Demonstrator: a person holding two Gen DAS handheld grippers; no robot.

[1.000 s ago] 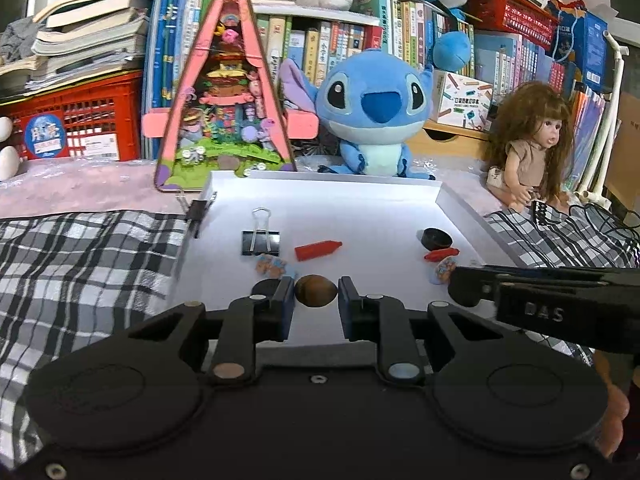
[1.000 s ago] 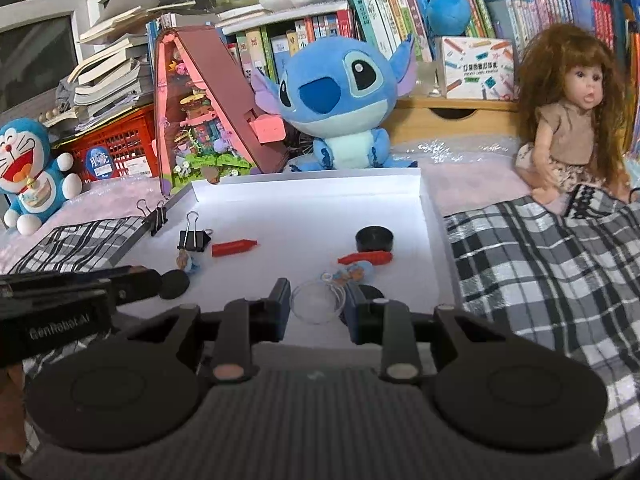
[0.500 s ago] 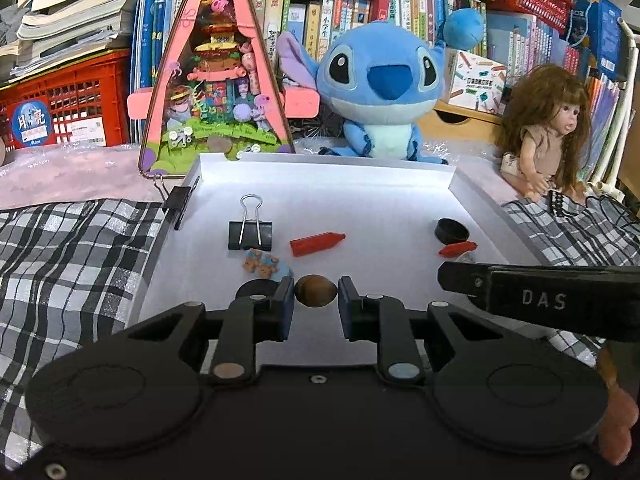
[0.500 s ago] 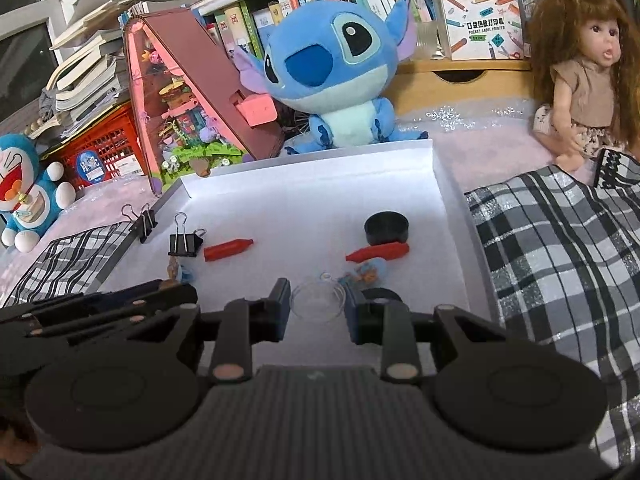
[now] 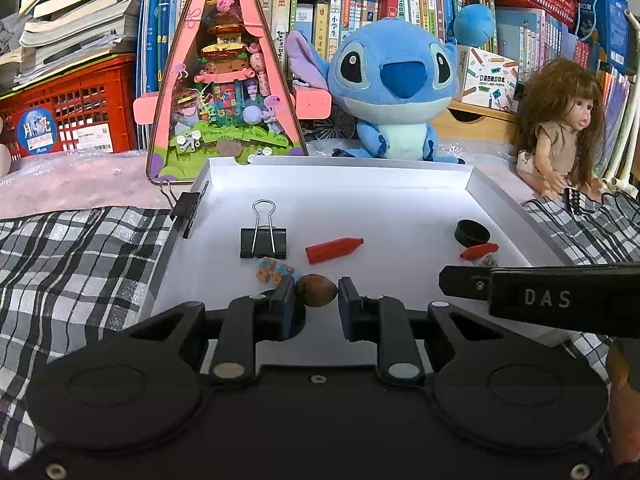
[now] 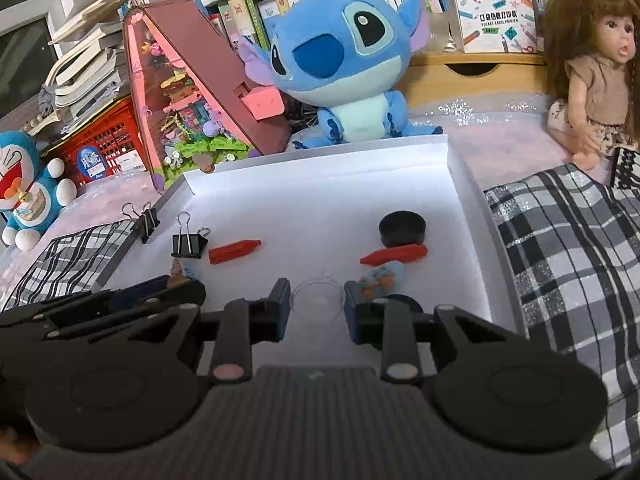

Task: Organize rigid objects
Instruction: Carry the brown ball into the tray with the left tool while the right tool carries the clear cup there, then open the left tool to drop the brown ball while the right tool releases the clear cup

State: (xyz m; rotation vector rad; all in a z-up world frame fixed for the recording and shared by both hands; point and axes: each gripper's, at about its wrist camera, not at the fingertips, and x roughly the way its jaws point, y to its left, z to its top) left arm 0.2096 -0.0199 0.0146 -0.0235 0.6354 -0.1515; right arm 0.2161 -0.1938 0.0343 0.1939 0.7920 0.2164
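Observation:
My left gripper [image 5: 318, 294] is shut on a small brown egg-shaped object [image 5: 316, 290], held just above the white tray [image 5: 344, 188]. My right gripper [image 6: 317, 298] is shut on a clear round lid [image 6: 318, 298] over the tray's [image 6: 320, 196] front part. In the tray lie a black binder clip [image 5: 263, 240], a red crayon [image 5: 334, 249], a second red crayon [image 5: 478, 251], a black round cap [image 5: 472, 232] and small patterned pieces [image 5: 274, 272]. The right wrist view shows the clip [image 6: 188, 242], both crayons [image 6: 234, 251] [image 6: 394, 256], the cap [image 6: 402, 228] and a blue patterned piece [image 6: 382, 276].
A binder clip [image 5: 186, 206] is clamped on the tray's left rim. Plaid cloth [image 5: 76, 260] lies on both sides. Behind stand a pink triangular toy house [image 5: 224, 80], a blue plush [image 5: 396, 92], a doll [image 5: 564, 128], a red crate [image 5: 68, 112] and books.
Both grippers have moved forward and lower toward the tray, each keeping its object. The tray and the toys behind look nearer. The items in the tray have not moved.

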